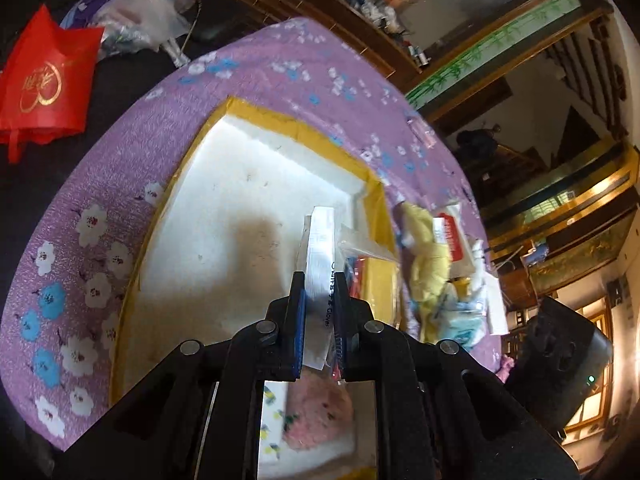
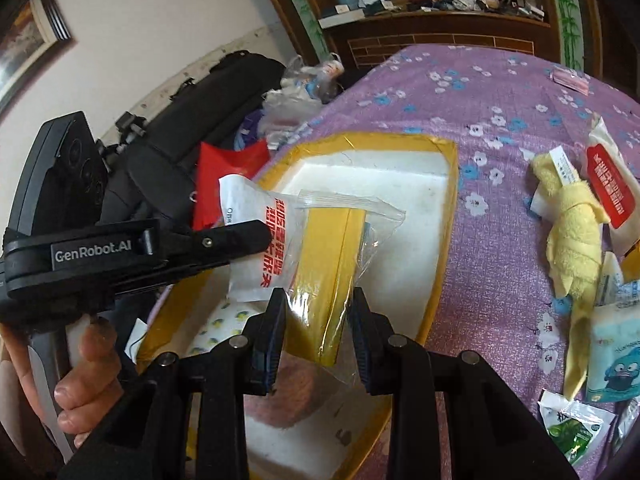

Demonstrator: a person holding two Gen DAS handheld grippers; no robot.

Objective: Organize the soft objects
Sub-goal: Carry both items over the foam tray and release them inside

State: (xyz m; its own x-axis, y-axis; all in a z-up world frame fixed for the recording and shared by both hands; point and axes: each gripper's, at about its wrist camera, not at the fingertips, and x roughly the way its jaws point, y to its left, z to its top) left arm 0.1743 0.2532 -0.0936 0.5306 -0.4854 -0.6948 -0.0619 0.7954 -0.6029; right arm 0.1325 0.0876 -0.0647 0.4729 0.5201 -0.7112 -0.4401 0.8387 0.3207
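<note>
My left gripper (image 1: 320,280) is shut on a clear plastic packet of gloves (image 1: 320,248) with red print, holding it above the white foam box (image 1: 240,208) with yellow-taped rim. In the right wrist view the left gripper (image 2: 256,236) holds the packet (image 2: 260,240) over the box (image 2: 380,168). My right gripper (image 2: 318,300) is open, its fingers either side of the packet's clear lower end, not clamping it. A pink fluffy item (image 1: 316,416) and a patterned white cloth (image 2: 216,328) lie in the box. A yellow towel (image 2: 572,232) lies right of the box.
The box sits on a purple flowered cloth (image 2: 500,92). Right of it lie a red-labelled wipes pack (image 2: 608,184), a blue cartoon tissue pack (image 2: 612,360) and a green sachet (image 2: 572,432). A red bag (image 1: 44,80), plastic bags (image 1: 152,12) and black luggage (image 2: 192,128) lie beyond the left edge.
</note>
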